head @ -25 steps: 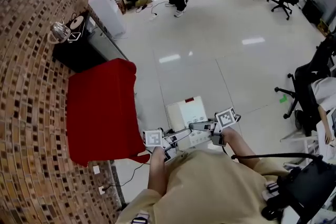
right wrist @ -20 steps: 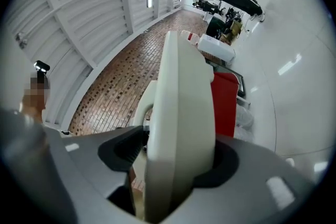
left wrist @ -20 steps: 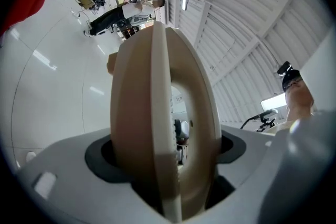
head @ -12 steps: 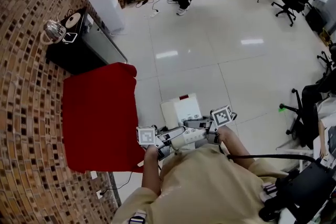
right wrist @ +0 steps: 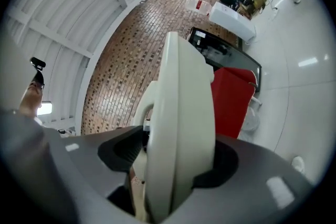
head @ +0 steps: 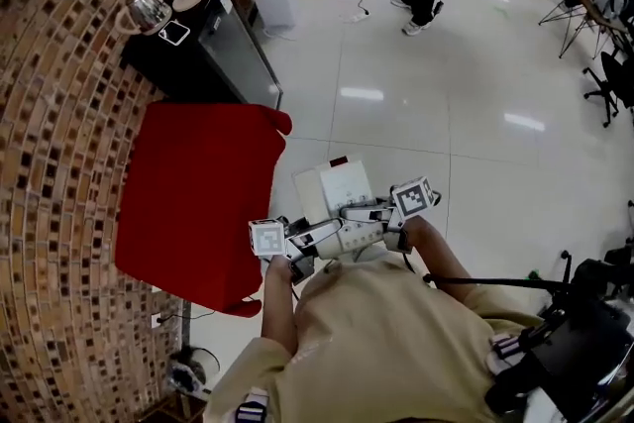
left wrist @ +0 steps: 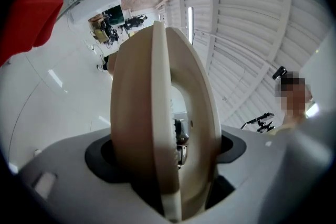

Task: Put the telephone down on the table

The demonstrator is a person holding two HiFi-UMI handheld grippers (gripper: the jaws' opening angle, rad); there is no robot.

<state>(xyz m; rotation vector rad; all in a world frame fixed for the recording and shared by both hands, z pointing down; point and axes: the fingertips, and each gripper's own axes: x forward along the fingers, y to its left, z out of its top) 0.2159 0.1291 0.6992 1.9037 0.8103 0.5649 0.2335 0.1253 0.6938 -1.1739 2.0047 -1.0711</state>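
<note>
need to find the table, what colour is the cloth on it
Plain red; the cloth shows best in the head view.

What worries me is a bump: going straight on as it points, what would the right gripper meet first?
Most likely the red-covered table: the right gripper view shows it just beyond the right gripper's shut jaws. How far off is unclear.

Beige short-sleeved shirt

bright overhead light is reflected as glare patches on the glossy floor; edges are bent by fisheye distortion, and near foregrounds are blurred.
</note>
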